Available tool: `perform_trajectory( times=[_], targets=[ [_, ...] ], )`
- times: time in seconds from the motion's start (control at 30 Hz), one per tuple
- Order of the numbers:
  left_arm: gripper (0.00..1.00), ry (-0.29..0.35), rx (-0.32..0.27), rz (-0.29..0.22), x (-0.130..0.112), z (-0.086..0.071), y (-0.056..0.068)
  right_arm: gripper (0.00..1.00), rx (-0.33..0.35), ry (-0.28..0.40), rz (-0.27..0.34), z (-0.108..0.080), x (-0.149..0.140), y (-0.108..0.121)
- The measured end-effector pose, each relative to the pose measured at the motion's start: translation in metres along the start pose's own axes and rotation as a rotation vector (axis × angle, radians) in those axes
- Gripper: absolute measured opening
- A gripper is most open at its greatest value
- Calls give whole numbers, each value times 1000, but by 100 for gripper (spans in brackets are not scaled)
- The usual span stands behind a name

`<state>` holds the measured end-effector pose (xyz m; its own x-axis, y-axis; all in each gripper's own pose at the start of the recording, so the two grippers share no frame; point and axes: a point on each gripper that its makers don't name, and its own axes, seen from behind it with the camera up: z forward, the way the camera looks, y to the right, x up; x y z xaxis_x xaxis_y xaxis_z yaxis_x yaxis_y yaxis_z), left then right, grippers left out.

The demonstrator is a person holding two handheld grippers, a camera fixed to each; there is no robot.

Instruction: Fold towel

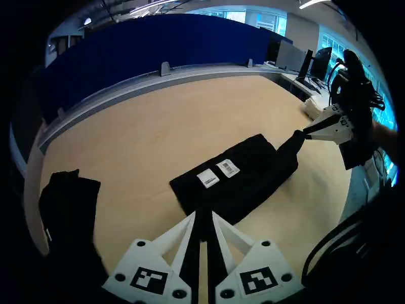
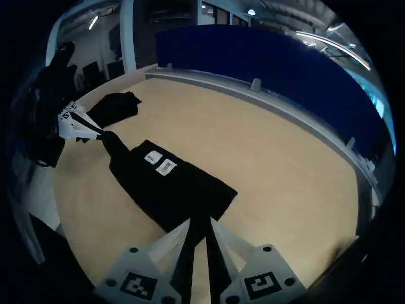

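A pale wood desk [image 1: 152,126] is stretching away to a blue partition [image 1: 152,45]. The black towel [image 1: 243,172] is lying along it as a long, limp, matte band, with two white labels [image 1: 217,173] facing up. I am pinching one end in the left gripper [image 1: 203,218] and the other in the right gripper [image 2: 200,223], both narrowed onto cloth. I am judging this mid-fold; next I am needing to bring the ends together squarely.

Towel [image 1: 238,177], ahead of the left tool [image 1: 204,219]: black cloth, matt. Worktop [image 1: 167,131] beneath it: pale wood-look surface, smooth, low sheen. Tool fingers [image 1: 164,245]: white plastic, matt.
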<state>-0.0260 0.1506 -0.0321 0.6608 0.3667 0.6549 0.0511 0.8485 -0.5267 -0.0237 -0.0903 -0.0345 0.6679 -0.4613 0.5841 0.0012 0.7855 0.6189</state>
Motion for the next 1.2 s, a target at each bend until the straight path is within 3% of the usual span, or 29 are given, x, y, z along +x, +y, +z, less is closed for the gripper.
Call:
perform_trajectory(
  times=[0.2, 0.4, 0.77, 0.97, 1.2],
  targets=[
    [7, -12, 9, 12, 6, 18, -11, 13, -2, -17, 12, 17, 1, 9],
    [7, -22, 2, 11, 1, 27, -12, 13, 2, -28, 25, 23, -7, 9],
    [7, -32, 32, -6, -17, 62, -21, 13, -17, -63, 46, 54, -27, 13],
    [8, -23, 47, -15, -18, 74, -25, 15, -47, -70, 68, 66, -34, 20],
    [18, -14, 95, 17, -15, 86, -36, 24, -101, -66, 75, 79, -36, 31]
  ],
)
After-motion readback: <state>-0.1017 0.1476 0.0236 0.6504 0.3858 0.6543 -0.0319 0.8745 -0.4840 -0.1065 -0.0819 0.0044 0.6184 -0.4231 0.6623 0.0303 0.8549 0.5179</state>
